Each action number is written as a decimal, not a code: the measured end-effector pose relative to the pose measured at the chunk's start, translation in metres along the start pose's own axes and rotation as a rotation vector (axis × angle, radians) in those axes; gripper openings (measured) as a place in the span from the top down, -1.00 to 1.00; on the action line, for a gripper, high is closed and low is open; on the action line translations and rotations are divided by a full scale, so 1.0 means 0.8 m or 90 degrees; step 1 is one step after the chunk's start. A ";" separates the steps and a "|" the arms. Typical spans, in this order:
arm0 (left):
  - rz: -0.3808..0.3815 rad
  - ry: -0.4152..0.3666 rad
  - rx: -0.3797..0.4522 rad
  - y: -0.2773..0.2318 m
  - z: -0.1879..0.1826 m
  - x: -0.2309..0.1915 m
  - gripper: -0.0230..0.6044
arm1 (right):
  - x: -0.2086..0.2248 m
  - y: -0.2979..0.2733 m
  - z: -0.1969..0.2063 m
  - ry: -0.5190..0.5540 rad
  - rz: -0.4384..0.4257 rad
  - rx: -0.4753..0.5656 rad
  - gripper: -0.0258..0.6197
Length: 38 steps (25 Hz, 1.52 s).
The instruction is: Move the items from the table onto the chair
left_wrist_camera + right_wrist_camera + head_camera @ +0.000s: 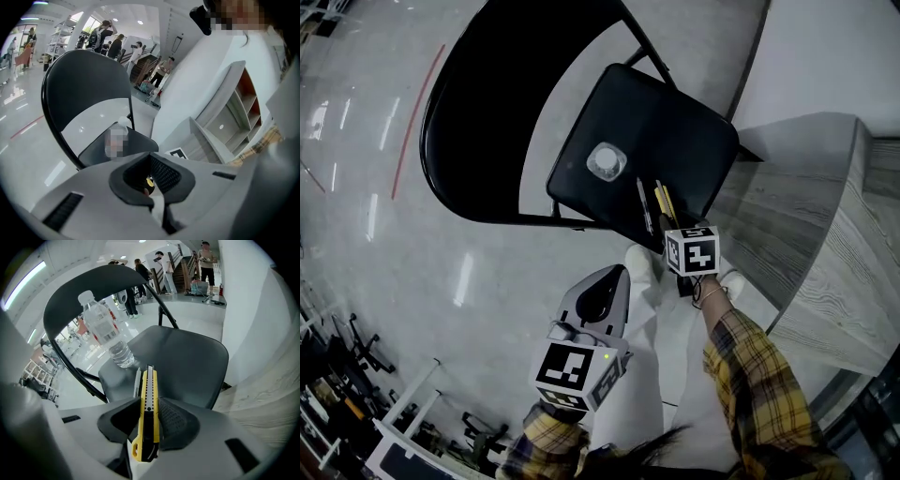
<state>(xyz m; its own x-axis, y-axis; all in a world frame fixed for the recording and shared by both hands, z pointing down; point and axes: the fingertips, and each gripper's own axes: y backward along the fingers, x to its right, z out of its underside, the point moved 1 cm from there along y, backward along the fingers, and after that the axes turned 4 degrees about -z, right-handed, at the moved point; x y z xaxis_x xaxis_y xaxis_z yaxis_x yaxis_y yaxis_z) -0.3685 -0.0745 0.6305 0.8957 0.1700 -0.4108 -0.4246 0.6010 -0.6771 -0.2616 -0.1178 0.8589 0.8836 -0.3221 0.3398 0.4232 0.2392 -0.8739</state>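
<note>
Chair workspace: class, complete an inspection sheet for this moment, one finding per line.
surface: black chair seat, mostly bare; grey wood-grain table beside it
job's things: water bottle upright on the seat; grey pen-like item lying on it; yellow utility knife in the right jaws
clutter: nothing seen
grippers: right hand-held gripper shut on the knife; left hand-held gripper, small yellowish bit between jaws, grip unclear
cables: nothing seen
surroundings: glossy floor; people far off

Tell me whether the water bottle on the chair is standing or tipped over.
Upright. In the right gripper view the bottle stands on its base on the chair seat, cap up.
</note>
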 end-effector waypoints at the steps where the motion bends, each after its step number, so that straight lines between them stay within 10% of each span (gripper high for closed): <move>1: -0.001 0.001 -0.001 -0.007 0.002 -0.003 0.92 | 0.001 -0.007 0.002 0.004 0.004 -0.004 0.53; 11: 0.002 0.021 -0.016 -0.014 0.019 -0.007 0.92 | 0.011 -0.026 0.019 0.003 0.042 -0.024 0.53; 24: -0.038 0.031 0.025 0.027 -0.004 0.006 0.92 | -0.077 0.096 -0.003 -0.034 -0.076 0.069 0.53; 32: -0.012 0.043 0.051 0.060 -0.034 0.102 0.92 | -0.143 0.275 0.011 0.026 -0.202 0.128 0.53; 38: 0.053 -0.027 0.086 0.058 -0.080 0.265 0.92 | -0.085 0.468 0.028 0.080 -0.219 0.231 0.53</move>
<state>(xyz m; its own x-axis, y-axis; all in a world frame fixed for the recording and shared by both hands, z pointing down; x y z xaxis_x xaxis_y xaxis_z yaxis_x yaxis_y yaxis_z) -0.2067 -0.0606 0.4732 0.8643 0.2542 -0.4340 -0.4783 0.6823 -0.5529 -0.1588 0.0143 0.5163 0.6595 -0.5403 0.5226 0.7472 0.3954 -0.5342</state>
